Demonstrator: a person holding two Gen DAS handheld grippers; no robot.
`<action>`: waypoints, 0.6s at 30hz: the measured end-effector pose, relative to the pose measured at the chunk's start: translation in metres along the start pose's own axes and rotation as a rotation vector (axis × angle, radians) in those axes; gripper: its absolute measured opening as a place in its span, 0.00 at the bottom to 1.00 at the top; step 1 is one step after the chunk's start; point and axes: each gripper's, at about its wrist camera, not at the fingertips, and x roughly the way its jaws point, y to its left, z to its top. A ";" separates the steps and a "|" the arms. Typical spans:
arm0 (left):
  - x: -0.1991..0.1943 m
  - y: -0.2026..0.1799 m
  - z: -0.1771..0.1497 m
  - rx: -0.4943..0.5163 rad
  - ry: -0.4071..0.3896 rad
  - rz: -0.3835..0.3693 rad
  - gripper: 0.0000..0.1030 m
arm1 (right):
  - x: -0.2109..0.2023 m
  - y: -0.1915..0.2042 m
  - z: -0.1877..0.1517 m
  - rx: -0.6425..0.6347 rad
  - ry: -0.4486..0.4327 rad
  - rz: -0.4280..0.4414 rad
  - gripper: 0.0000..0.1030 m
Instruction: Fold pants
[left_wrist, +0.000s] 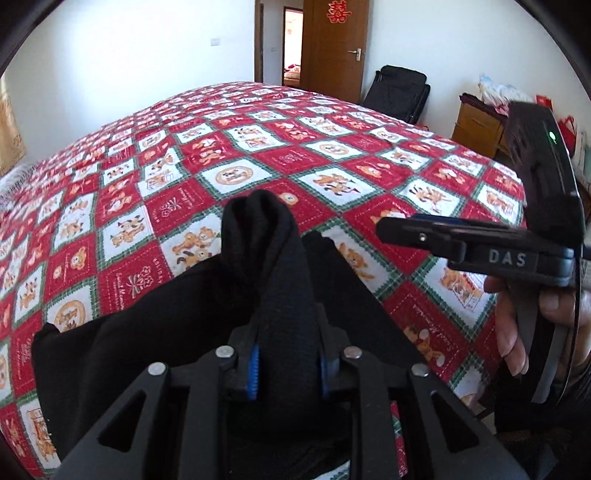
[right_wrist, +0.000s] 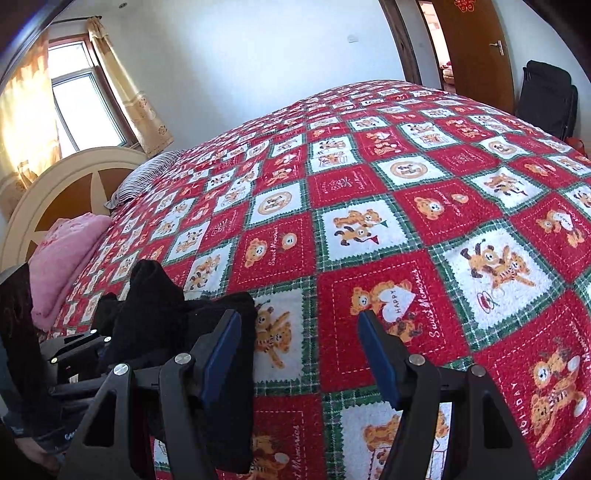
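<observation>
Covering most of both views, a red-white-green bear-print bedspread (left_wrist: 258, 147) is seen. Black pants (left_wrist: 207, 295) are bunched at lower centre of the left wrist view, lower left of the right wrist view, draped on the bedspread near its front edge. A thick fold of pants is clamped between the left gripper (left_wrist: 286, 363) fingers, bottom centre. The right gripper (right_wrist: 299, 328) is held with jaws spread wide, nothing between them, just right of the pants; blue pads (right_wrist: 376, 354) are visible.
</observation>
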 end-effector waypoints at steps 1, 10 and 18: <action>-0.001 -0.003 0.001 0.004 -0.003 0.003 0.33 | 0.001 0.000 -0.001 0.001 0.004 0.001 0.65; -0.057 -0.013 -0.001 0.049 -0.186 0.017 0.71 | 0.006 -0.004 -0.004 0.018 0.027 0.003 0.65; -0.062 0.068 -0.032 -0.149 -0.205 0.234 0.76 | -0.016 0.014 0.002 0.107 0.070 0.217 0.67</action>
